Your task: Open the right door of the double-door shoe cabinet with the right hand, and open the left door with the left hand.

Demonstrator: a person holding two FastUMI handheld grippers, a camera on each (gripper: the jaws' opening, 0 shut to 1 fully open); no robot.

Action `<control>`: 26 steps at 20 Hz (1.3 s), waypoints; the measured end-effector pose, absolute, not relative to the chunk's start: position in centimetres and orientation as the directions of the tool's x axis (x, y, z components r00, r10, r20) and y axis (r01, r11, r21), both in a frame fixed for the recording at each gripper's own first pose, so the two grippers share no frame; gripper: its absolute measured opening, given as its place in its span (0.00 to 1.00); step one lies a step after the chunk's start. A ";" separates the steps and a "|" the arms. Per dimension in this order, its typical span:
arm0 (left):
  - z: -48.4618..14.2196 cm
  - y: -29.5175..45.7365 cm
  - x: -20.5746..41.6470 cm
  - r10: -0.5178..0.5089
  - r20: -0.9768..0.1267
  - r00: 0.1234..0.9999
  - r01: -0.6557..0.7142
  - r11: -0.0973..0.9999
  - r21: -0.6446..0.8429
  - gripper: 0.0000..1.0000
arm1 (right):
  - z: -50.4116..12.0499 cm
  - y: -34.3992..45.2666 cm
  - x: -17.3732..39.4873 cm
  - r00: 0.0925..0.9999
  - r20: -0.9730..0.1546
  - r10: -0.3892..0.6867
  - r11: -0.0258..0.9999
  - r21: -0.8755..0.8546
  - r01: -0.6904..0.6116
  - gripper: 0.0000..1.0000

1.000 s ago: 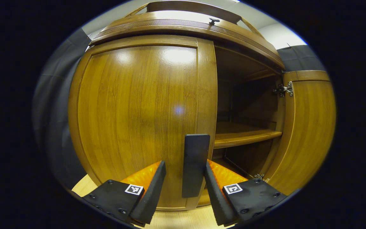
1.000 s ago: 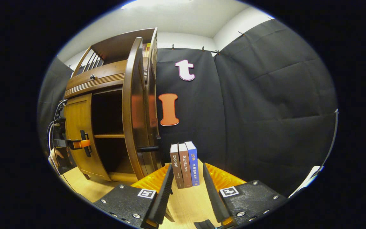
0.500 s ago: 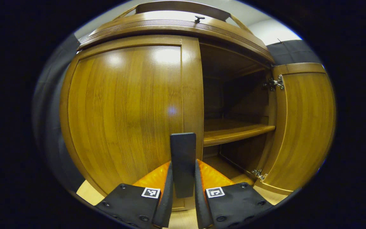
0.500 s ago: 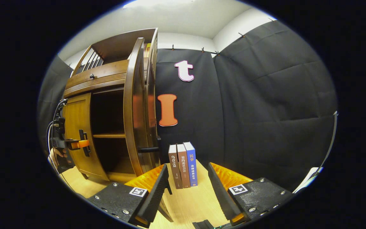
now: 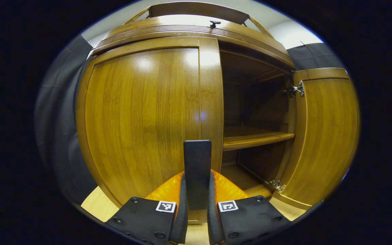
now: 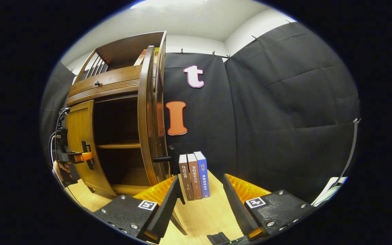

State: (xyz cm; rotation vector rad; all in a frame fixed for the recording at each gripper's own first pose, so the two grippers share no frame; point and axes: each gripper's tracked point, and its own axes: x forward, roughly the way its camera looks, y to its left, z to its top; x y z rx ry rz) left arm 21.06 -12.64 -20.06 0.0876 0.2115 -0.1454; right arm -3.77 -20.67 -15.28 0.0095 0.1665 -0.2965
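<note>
In the left gripper view, the left door (image 5: 141, 115) of the shoe cabinet (image 5: 196, 30) is lying closed, and its handle (image 5: 197, 173) is being clamped by the left gripper (image 5: 197, 217). The right door (image 5: 325, 136) is standing swung open. In the right gripper view, the right gripper (image 6: 199, 211) is being held with jaws apart, empty, near three books (image 6: 193, 175).

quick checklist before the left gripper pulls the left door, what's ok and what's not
1. Left gripper shut on the left door handle: ok.
2. Right door already swung open: ok.
3. Left door open: not ok, it sits closed against the cabinet.
4. Right gripper open and away from the cabinet: ok.
5. Books standing apart from the right door: ok.
6. Room to the left for the door to swing: cannot tell.
</note>
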 end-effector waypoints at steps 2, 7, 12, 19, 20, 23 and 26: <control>-19.9 -12.5 20.0 -0.146 -0.216 0.965 0.165 0.983 0.076 0.31 | -14.9 -20.0 -4.1 0.944 -0.164 -0.285 0.958 -0.031 0.284 0.79; -19.3 -11.8 17.3 -0.172 -0.209 0.963 0.189 0.980 0.062 0.30 | -13.8 -18.0 -4.7 0.946 -0.157 -0.283 0.959 -0.044 0.279 0.80; -18.9 -11.0 15.1 -0.185 -0.219 0.958 0.205 0.976 0.075 0.30 | -12.9 -14.7 -4.7 0.960 -0.142 -0.242 0.970 -0.062 0.235 0.81; -18.3 -9.5 12.1 -0.197 -0.215 0.957 0.221 0.971 0.092 0.30 | -12.2 -12.0 -4.6 0.967 -0.145 -0.207 0.978 -0.047 0.202 0.81; -18.2 -9.2 11.6 -0.200 -0.217 0.956 0.223 0.970 0.091 0.30 | -12.1 -11.7 -4.6 0.968 -0.143 -0.205 0.979 -0.046 0.200 0.81; -17.9 -8.2 10.3 -0.207 -0.217 0.954 0.231 0.968 0.094 0.29 | -11.8 -10.5 -4.6 0.972 -0.140 -0.187 0.982 -0.028 0.185 0.81; -17.6 -7.0 8.9 -0.209 -0.214 0.954 0.234 0.967 0.097 0.32 | -12.2 -9.1 -4.8 0.975 -0.148 -0.166 0.986 -0.026 0.164 0.81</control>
